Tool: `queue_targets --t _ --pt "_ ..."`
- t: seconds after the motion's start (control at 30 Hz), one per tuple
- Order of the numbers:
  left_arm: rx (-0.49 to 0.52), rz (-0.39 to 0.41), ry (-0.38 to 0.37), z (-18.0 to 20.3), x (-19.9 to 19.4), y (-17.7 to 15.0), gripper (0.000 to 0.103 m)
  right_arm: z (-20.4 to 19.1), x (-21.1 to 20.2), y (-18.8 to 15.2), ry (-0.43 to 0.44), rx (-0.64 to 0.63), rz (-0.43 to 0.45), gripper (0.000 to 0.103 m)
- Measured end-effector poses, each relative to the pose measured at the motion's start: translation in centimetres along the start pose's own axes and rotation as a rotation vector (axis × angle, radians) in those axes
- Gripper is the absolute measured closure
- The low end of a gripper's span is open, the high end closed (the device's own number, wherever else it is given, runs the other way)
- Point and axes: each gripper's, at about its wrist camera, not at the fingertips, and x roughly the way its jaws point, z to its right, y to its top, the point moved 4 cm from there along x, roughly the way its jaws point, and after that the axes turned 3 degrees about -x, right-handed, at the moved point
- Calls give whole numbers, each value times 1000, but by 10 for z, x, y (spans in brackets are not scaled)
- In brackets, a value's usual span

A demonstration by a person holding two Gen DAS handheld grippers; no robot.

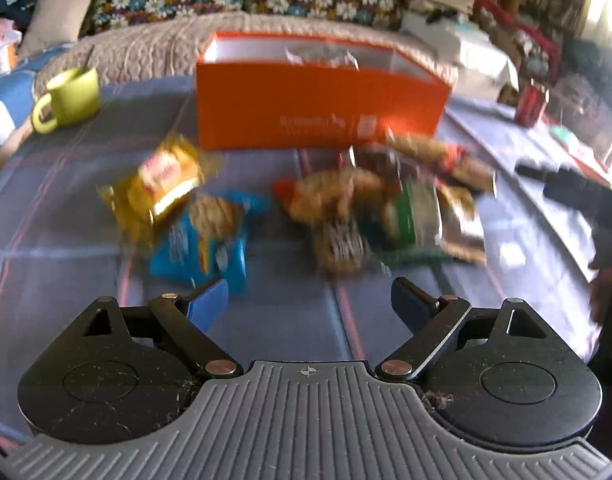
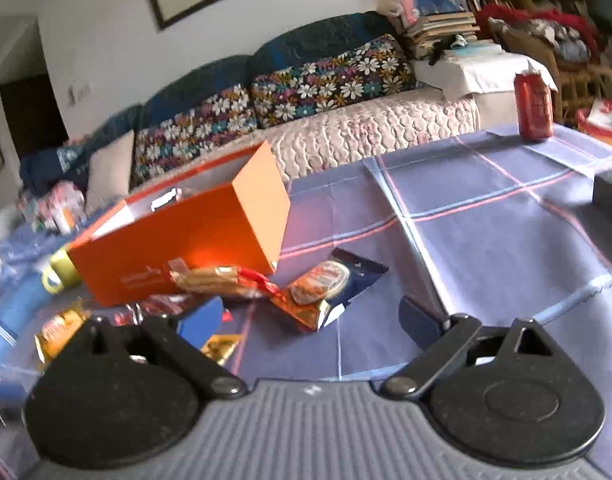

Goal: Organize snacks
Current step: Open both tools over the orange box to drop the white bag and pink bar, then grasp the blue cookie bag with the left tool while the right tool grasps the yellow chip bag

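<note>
An orange box [image 1: 321,104] stands on a blue-grey bench [image 2: 485,240] cloth crossed by pink and pale lines; yellow packet [image 1: 162,184], blue packet [image 1: 202,240], lime mug [image 1: 72,98], red can [image 2: 533,106], flowered cushions [image 2: 329,80].

— What's sitting on that desk [image 2: 485,240] with the blue checked cloth?
— An orange box [image 1: 317,108], snack packets [image 1: 345,204] lying in front of it, a green mug [image 1: 72,98] standing left, a red can [image 2: 533,110] right.

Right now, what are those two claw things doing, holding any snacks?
Left gripper: open, holding nothing, above the blue snack bag.
Right gripper: open, holding nothing, near the orange box.
</note>
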Motion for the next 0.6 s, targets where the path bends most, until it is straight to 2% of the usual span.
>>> queue_targets --t 0.07,0.2,0.33,0.37,0.47,0.53,0.6 --pt "-11 2 -12 5 1 2 43 -2 -5 1 -7 -7 18 9" --pt "-60 41 -67 11 7 35 32 -2 -2 1 17 -1 5 9" --pt "-142 33 -73 2 13 55 34 0 -1 -2 28 -8 -18 9" --pt "-148 42 -50 -2 12 52 35 2 0 -2 32 -5 -25 9" --pt "-122 74 89 -20 10 49 35 8 5 -5 47 34 -64 9" --pt "-79 43 132 -31 18 50 35 10 8 -5 68 66 -79 9" --pt "-10 9 167 -37 33 51 44 8 8 -4 73 64 -75 9"
